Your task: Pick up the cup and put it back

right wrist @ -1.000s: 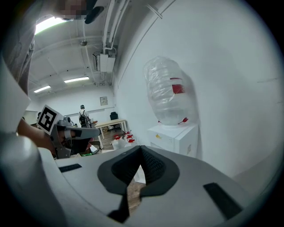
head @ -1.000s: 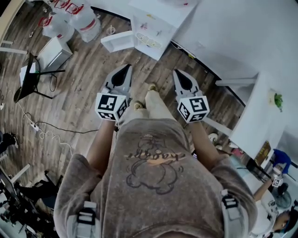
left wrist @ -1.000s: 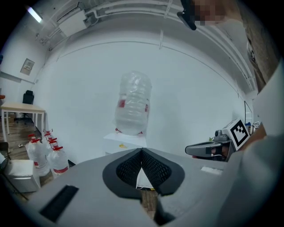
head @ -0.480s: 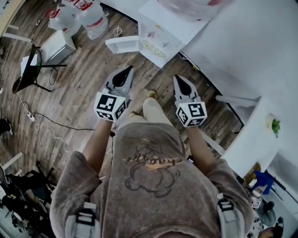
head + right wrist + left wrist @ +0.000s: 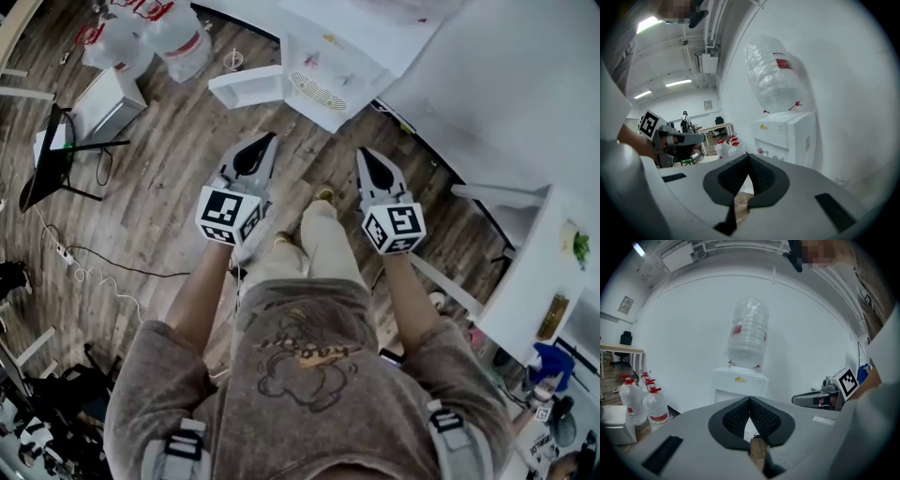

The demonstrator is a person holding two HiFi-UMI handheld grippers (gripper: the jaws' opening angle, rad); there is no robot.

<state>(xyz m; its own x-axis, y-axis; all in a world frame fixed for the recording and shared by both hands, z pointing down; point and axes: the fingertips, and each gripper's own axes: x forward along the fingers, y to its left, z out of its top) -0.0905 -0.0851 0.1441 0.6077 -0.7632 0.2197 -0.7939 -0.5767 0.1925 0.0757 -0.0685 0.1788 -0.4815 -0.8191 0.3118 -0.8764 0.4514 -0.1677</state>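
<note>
Left claw [image 5: 269, 139], right claw [image 5: 367, 153] lower; closed

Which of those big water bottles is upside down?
The bottle atop the white dispenser, neck down. The others stand upright to its left, red caps on top.

I see both in pale grey: the left gripper [image 5: 266, 142] and the right gripper [image 5: 363, 154] each have black, fine-meshed pads [image 5: 736, 416] and a white cube [image 5: 228, 216] printed with black square markers. The floor [image 5: 169, 159] is brown wood planking. The person's shirt [image 5: 309, 375] is grey-brown with a dark outlined bear and orange lettering, and the trousers [image 5: 322, 246] are beige. The water dispenser [image 5: 739, 386] is white with a small yellow logo, its bottle [image 5: 749, 331] clear with a red label. The spare bottles [image 5: 652, 405] have red caps.
</note>
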